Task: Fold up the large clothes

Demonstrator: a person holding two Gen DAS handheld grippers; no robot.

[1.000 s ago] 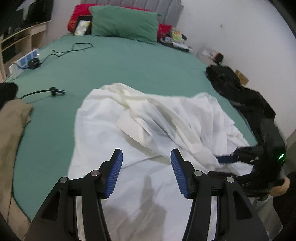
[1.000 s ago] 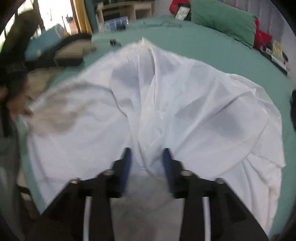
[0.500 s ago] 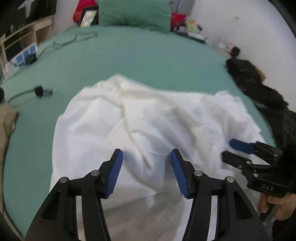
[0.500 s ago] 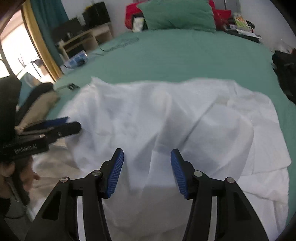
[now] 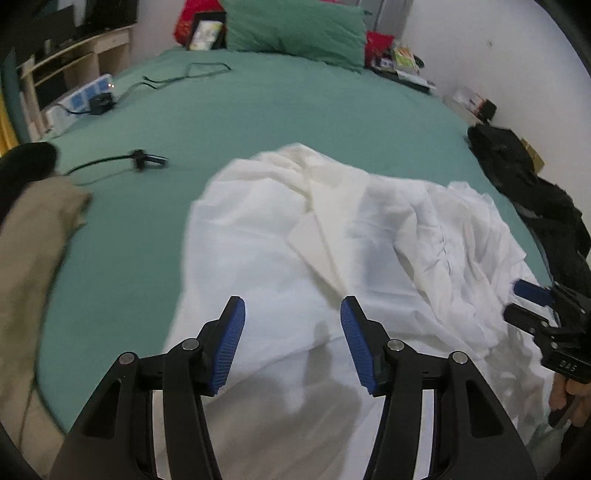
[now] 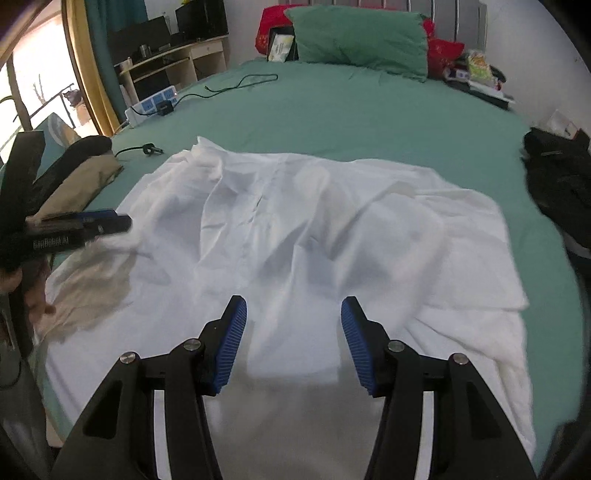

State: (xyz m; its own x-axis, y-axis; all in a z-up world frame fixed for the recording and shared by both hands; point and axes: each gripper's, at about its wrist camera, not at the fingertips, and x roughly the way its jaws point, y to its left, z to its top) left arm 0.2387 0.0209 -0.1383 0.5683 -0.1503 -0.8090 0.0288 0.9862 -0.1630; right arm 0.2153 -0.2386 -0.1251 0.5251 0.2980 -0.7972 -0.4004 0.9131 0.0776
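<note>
A large white garment (image 5: 332,240) lies rumpled on the green bed (image 5: 295,122), with a cream fold across its middle. My left gripper (image 5: 291,306) hovers open over its near edge, with no cloth between the blue pads. In the right wrist view the same garment (image 6: 314,221) looks spread wider and flatter. My right gripper (image 6: 293,306) is open above its near hem, and only cloth lying below shows through the gap. Each gripper appears in the other's view: the right gripper (image 5: 532,299) at the garment's right edge, the left gripper (image 6: 99,221) at its left edge.
A tan garment (image 5: 33,240) and something black lie at the bed's left edge. Dark clothes (image 5: 524,184) are heaped on the right. A black cable (image 5: 122,160) and a power strip (image 6: 151,105) lie on the sheet. A green pillow (image 5: 295,29) is at the head.
The right gripper's jaws have spread off the cloth ridge that stood between them. The garment now lies lower and wider. Both hands have shifted over its near edge.
</note>
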